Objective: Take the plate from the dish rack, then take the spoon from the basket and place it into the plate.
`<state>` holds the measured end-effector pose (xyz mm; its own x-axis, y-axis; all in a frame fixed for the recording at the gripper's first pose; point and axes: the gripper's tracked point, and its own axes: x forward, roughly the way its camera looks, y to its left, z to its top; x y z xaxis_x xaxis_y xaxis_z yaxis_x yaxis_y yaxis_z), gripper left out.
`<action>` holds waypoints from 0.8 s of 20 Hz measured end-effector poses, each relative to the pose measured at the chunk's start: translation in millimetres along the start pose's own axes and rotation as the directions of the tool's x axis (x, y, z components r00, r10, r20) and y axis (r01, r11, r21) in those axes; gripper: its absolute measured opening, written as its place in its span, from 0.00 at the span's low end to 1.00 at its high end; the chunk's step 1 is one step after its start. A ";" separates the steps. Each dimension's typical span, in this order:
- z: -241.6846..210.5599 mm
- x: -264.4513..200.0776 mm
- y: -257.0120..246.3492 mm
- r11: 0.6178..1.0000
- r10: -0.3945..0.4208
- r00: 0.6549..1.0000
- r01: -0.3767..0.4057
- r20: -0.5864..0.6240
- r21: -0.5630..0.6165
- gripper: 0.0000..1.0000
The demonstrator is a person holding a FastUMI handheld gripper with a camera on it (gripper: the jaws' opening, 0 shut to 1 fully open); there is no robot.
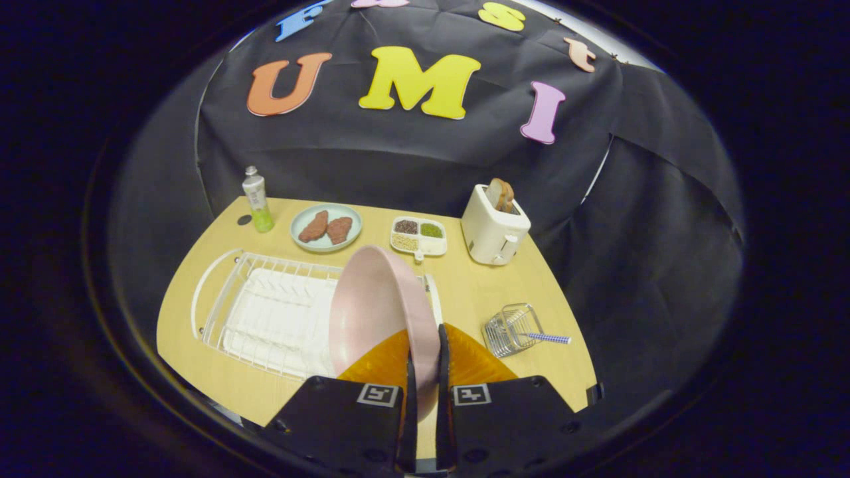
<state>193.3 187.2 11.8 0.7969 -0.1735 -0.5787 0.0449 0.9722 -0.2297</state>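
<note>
**Pink plate pinched on edge above the dish rack**

Gripper [425, 362] pressed together on the rim of the pink plate [375, 312], one finger on each side of the rim. Plate held on edge and tilted, hollow face turned toward the left, raised in front of the right end of the dish rack [265, 312]. Whether the lower rim of the plate touches the rack: cannot tell, hidden by the fingers.

White wire rack lying on the wooden table [465, 292], left of the fingers, with a white tray inside.

To the right of the fingers, well apart from the plate, a small wire basket [510, 330] tipped on its side on the table. Spoon [548, 338] with a blue-and-white patterned handle lying in the basket, handle poking out of its mouth toward the right.

Beyond the rack, along the far edge of the table: a small bottle [257, 199] with green contents standing upright at the left; next to it a pale green dish [326, 228] holding two brown pieces of food; then a white divided tray [419, 236] with dark, green and pale fillings; then a white toaster [494, 229] with a slice of bread [501, 195] sticking up out of the slot.
</note>
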 end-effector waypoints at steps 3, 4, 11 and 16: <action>-32.2 -21.7 2.9 0.996 0.085 0.996 -0.085 0.036 0.004 0.16; -44.7 -27.1 4.4 0.993 0.116 0.992 -0.117 0.043 0.010 0.16; -134.9 -23.8 4.9 0.977 0.201 0.978 -0.205 0.065 0.062 0.16; -191.7 5.1 16.3 0.959 0.267 0.964 -0.264 -0.017 0.105 0.16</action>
<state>82.6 172.0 -145.0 0.7698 0.0896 -0.6319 -0.1041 0.9945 0.0141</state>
